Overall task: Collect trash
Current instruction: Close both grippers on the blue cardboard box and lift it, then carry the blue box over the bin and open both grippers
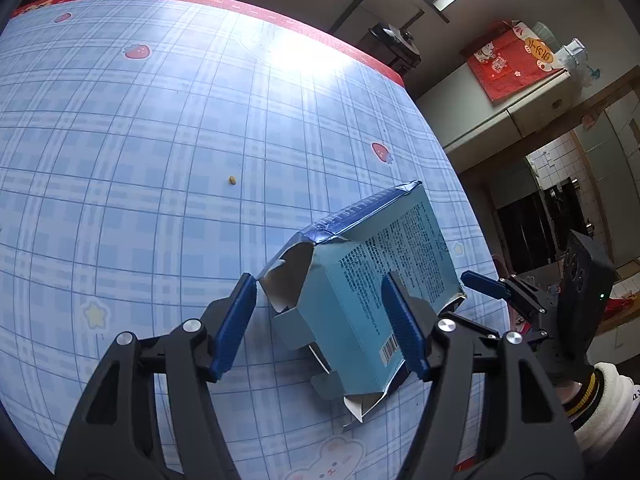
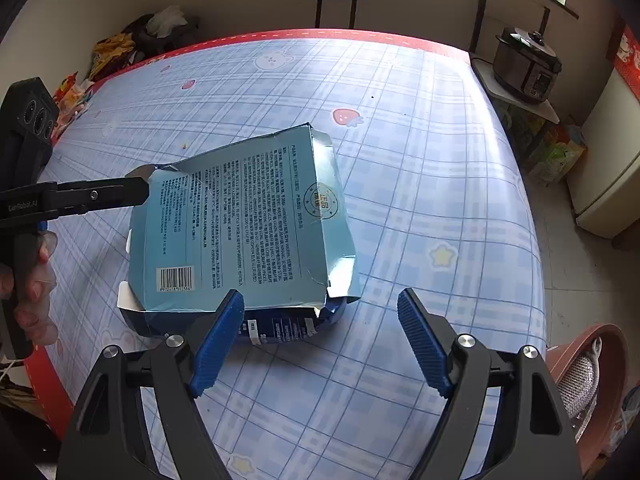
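Reaching for the torn box (image 1: 372, 280), you kept both claws apart: left gripper (image 1: 320, 320) straddling it, right gripper (image 2: 320, 340) beside; next, clamp.

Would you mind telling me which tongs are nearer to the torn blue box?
Left. The left tongs straddle the blue box at its open end; the right tongs hover just off its near edge.

"GenRobot.AI" in pale letters along the left claw (image 2: 138, 192) arm; barcode with unreadably small digits on the torn blue box (image 2: 240, 232); dense printed text there too small to make out
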Tool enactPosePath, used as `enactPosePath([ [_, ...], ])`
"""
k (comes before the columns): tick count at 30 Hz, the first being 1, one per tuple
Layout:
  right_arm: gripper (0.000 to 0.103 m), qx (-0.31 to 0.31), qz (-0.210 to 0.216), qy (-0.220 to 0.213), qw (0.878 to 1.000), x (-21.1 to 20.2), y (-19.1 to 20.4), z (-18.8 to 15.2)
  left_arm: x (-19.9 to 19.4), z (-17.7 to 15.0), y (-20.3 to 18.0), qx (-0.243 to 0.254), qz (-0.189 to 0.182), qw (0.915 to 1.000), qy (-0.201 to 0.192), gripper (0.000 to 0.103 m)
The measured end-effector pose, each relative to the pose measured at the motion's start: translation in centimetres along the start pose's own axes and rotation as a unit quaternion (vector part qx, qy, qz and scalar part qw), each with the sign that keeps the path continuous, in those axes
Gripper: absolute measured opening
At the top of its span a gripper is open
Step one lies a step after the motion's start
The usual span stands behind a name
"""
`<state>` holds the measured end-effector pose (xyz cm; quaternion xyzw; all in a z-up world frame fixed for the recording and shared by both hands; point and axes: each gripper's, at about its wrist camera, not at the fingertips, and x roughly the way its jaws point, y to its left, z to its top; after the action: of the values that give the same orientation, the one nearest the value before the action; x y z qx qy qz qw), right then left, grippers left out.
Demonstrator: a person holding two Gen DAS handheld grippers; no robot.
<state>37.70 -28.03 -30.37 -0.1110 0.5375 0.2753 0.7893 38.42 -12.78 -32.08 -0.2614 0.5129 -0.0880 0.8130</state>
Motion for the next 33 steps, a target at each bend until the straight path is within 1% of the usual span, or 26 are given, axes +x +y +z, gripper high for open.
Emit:
enactPosePath([
  [1, 0.078, -0.005, 0.002, 0.004, 1.0, 0.3, 0.1, 0.0, 0.4, 0.1, 0.1, 0.0, 0.0, 1.0, 0.005, 0.062],
  [2, 0.078, -0.008, 0.007, 0.004, 1.0, 0.5, 0.2, 0.0, 0.7, 0.2, 0.1, 0.0, 0.001, 1.0, 0.01, 0.06],
  [3, 0.078, -0.007, 0.012, 0.003, 1.0, 0.6, 0.2, 0.1, 1.0, 0.3, 0.2, -0.001, 0.002, 0.9999, 0.015, 0.055],
  [4, 0.078, -0.005, 0.016, 0.004, 1.0, 0.7, 0.1, 0.2, 1.4, 0.4, 0.2, 0.0, 0.002, 0.9998, 0.02, 0.052],
  [7, 0.078, -0.002, 0.029, 0.006, 1.0, 1.0, 0.1, 0.5, 1.8, 0.8, -0.1, 0.005, 0.0, 0.9997, 0.023, 0.052],
  [9, 0.078, -0.003, 0.041, 0.011, 0.999, 1.3, 0.4, 0.6, 2.3, 0.8, -0.4, 0.012, -0.003, 0.9995, 0.03, 0.049],
  [11, 0.078, -0.003, 0.042, 0.013, 0.999, 1.3, 0.7, 0.6, 2.6, 0.7, -1.0, 0.026, 0.005, 0.9991, 0.034, 0.05],
  [12, 0.075, 0.004, 0.042, 0.012, 0.999, 1.2, 0.6, 0.5, 2.5, 0.6, -1.2, 0.031, 0.008, 0.999, 0.033, 0.05],
  [13, 0.07, 0.014, 0.046, 0.011, 0.999, 1.0, 0.4, 0.5, 2.3, 0.7, -1.3, 0.032, 0.007, 0.999, 0.031, 0.05],
  [16, 0.06, 0.029, 0.051, 0.003, 0.998, -0.1, -0.1, 0.0, 1.4, 1.1, -1.8, 0.035, -0.004, 0.999, 0.028, 0.049],
  [19, 0.059, 0.026, 0.04, -0.013, 0.999, -1.7, 0.1, -0.7, 0.3, 1.5, -3.2, 0.059, -0.005, 0.9979, 0.025, 0.049],
  [26, 0.059, 0.07, 0.024, -0.076, 0.994, -7.0, -1.8, -3.1, -1.8, 1.8, -8.9, 0.112, -0.02, 0.9935, 0.012, 0.05],
  [29, 0.059, 0.089, 0.013, -0.101, 0.991, -9.4, -3.4, -4.8, -2.1, 1.4, -12.4, 0.143, -0.029, 0.9893, 0.011, 0.05],
  [33, 0.059, 0.123, -0.007, -0.125, 0.984, -12.4, -6.5, -7.9, -1.6, 0.3, -17.9, 0.185, -0.044, 0.9815, 0.018, 0.051],
])
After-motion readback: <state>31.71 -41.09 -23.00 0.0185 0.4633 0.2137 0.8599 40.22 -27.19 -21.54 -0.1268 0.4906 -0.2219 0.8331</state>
